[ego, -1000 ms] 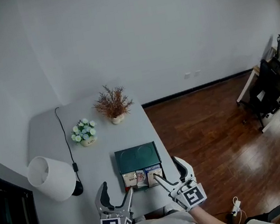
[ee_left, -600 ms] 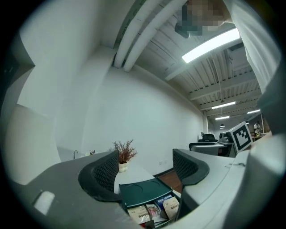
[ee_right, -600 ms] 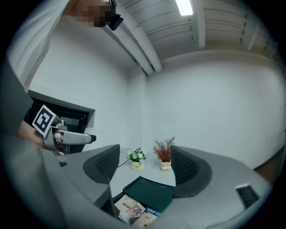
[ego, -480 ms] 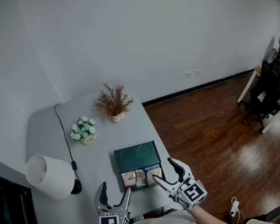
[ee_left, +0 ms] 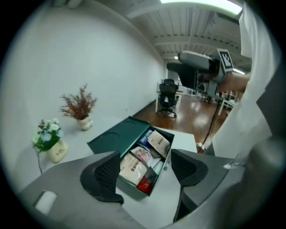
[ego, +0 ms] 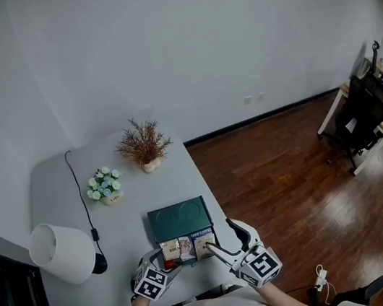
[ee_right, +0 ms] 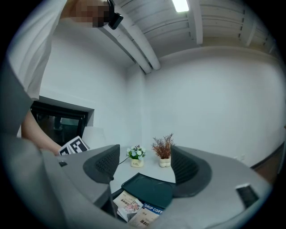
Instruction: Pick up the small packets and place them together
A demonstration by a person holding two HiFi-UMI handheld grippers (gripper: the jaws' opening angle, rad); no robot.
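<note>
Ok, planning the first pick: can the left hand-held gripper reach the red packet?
Probably yes: the left hand-held gripper, open empty jaws just narrowing, points at the uncovered red packet.

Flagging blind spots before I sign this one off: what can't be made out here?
- Packet count: the packets overlap in the green box in the left gripper view; any beneath are hidden.
- Packet print: too small in the head view.
- Lamp stand: hidden by the lamp shade in the head view.

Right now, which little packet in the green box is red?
The small red packet, at the end of the row in the green box; the others are cream or blue-topped.
</note>
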